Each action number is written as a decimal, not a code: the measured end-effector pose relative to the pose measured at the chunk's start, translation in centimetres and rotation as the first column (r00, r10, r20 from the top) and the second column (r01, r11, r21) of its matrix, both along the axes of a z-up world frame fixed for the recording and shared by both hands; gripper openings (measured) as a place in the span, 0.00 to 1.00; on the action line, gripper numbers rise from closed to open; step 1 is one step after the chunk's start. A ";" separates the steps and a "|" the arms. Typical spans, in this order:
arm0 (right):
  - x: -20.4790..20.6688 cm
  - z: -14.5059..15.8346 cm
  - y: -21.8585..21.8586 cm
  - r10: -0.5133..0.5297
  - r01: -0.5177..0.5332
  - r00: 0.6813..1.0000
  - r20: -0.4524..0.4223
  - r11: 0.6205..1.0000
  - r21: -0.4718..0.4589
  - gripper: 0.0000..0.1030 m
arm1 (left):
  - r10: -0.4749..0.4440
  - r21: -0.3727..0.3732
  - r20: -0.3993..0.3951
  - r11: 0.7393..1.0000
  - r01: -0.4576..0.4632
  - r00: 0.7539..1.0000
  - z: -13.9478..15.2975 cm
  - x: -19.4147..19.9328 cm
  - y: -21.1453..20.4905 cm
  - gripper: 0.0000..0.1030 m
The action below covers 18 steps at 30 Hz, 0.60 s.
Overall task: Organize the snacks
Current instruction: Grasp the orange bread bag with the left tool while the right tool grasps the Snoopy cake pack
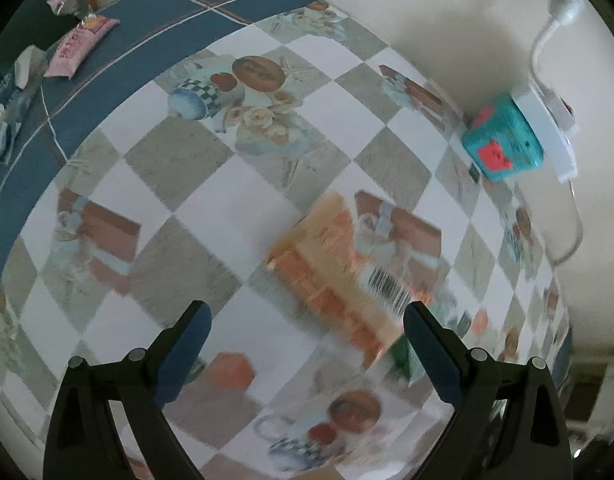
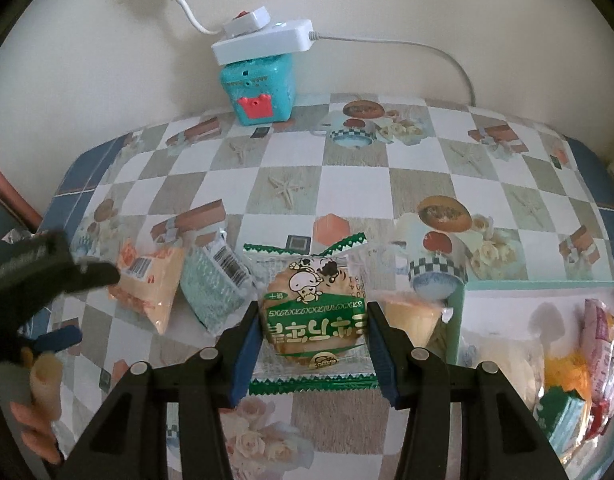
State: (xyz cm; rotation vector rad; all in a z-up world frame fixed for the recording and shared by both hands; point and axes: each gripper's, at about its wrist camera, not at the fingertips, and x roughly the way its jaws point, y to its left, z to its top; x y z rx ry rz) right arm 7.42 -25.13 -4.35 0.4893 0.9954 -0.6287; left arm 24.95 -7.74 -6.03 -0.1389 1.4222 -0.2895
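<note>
My right gripper [image 2: 313, 332] is shut on a round cracker in a green-and-clear wrapper [image 2: 313, 304], its blue pads pressing on both sides. On the checkered tablecloth [image 2: 291, 188] to the left of it lie an orange packet [image 2: 151, 292] and a teal packet [image 2: 215, 284]. My left gripper [image 1: 307, 312] hangs open and points steeply down over the orange packet [image 1: 331, 264], which is blurred; nothing is between its pads. The right wrist view shows the left gripper [image 2: 79, 304] at the left edge, with a hand below it.
A shallow white box [image 2: 507, 320] with several packets stands at the right, and a pale packet [image 2: 411, 316] lies against its teal wall. A teal toy cube [image 2: 259, 92] bearing a white power strip [image 2: 263, 38] stands by the back wall. A pink packet [image 1: 83, 46] lies on the blue border.
</note>
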 end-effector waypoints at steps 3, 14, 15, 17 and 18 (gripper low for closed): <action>0.1 -0.3 -0.2 0.004 -0.004 1.000 0.003 1.000 0.005 0.51 | 0.008 0.054 0.004 0.998 -0.008 1.000 -0.8 0.9 -1.3 0.94; 0.2 -1.2 -0.3 0.016 -0.015 1.000 -0.014 0.999 0.031 0.51 | -0.022 0.114 -0.031 0.993 0.025 0.999 -2.6 1.7 -4.0 0.94; 0.2 -1.1 -0.2 0.019 -0.019 1.000 -0.013 0.999 0.029 0.51 | -0.026 0.109 -0.038 0.994 0.030 0.999 -2.8 1.7 -4.1 0.94; 0.2 -1.0 -0.2 0.022 -0.021 1.000 -0.011 0.999 0.026 0.51 | -0.043 0.110 -0.058 0.993 0.049 0.997 -3.4 1.6 -4.3 0.94; 0.2 -1.0 -0.2 0.021 -0.021 1.000 -0.011 0.999 0.027 0.51 | -0.056 0.109 -0.070 0.992 0.064 0.996 -3.6 1.5 -4.4 0.94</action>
